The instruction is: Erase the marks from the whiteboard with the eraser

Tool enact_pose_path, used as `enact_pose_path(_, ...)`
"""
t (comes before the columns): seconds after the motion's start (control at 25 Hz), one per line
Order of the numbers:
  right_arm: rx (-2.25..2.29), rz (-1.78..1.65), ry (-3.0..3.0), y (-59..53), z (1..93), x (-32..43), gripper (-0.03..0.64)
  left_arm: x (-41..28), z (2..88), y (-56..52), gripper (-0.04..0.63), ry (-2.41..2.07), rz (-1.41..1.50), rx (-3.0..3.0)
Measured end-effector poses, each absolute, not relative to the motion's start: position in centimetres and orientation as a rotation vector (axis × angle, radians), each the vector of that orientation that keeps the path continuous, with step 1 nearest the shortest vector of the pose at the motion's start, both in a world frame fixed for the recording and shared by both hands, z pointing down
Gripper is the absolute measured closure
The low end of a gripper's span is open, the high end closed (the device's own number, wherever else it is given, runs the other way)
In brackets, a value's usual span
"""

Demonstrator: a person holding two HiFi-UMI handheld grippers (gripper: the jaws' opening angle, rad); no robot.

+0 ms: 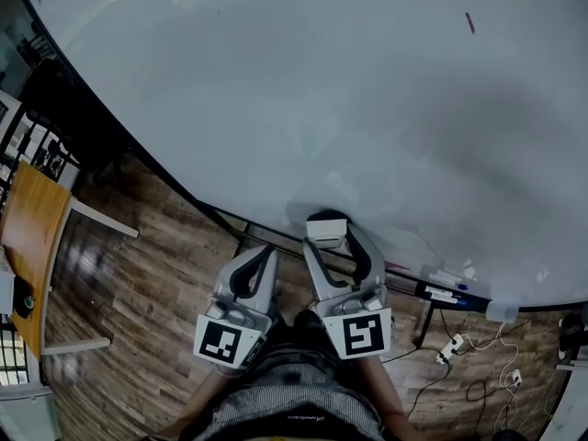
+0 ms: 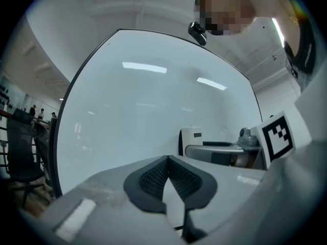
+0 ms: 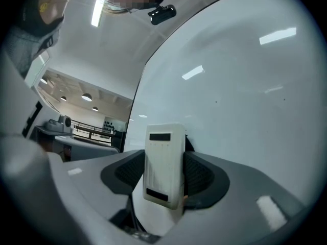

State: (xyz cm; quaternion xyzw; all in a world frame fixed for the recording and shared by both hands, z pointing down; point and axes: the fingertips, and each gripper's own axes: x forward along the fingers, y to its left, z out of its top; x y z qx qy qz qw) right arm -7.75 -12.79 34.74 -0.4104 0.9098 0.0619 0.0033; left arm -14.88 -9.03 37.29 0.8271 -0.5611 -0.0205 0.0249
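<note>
The whiteboard (image 1: 303, 90) fills the upper head view, with one short red mark (image 1: 470, 22) near its top right. My right gripper (image 1: 329, 237) is shut on a white eraser (image 1: 327, 229), held low near the board's bottom edge. In the right gripper view the eraser (image 3: 164, 165) stands upright between the black pads, with the board (image 3: 245, 86) close behind it. My left gripper (image 1: 260, 254) hangs beside it, shut and empty; its pads meet in the left gripper view (image 2: 167, 175). There the whiteboard (image 2: 153, 111) looks plain and the right gripper's eraser (image 2: 190, 139) shows at the right.
A marker tray (image 1: 441, 292) with pens runs along the board's bottom edge at the right. Cables and a power strip (image 1: 450, 347) lie on the wooden floor (image 1: 147, 283). An orange-topped table (image 1: 32, 246) stands at the left. Office chairs (image 2: 20, 162) are beside the board.
</note>
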Motion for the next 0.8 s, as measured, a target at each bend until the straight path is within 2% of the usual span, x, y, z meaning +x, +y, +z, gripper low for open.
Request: enact_pose_path(0.8, -1.338, 0.253, 2.844, -15.1, 34.9, -23.1, 0.374, -28.7, 36.9, -13.2, 0.592, -1.632, -0.077, 2.644)
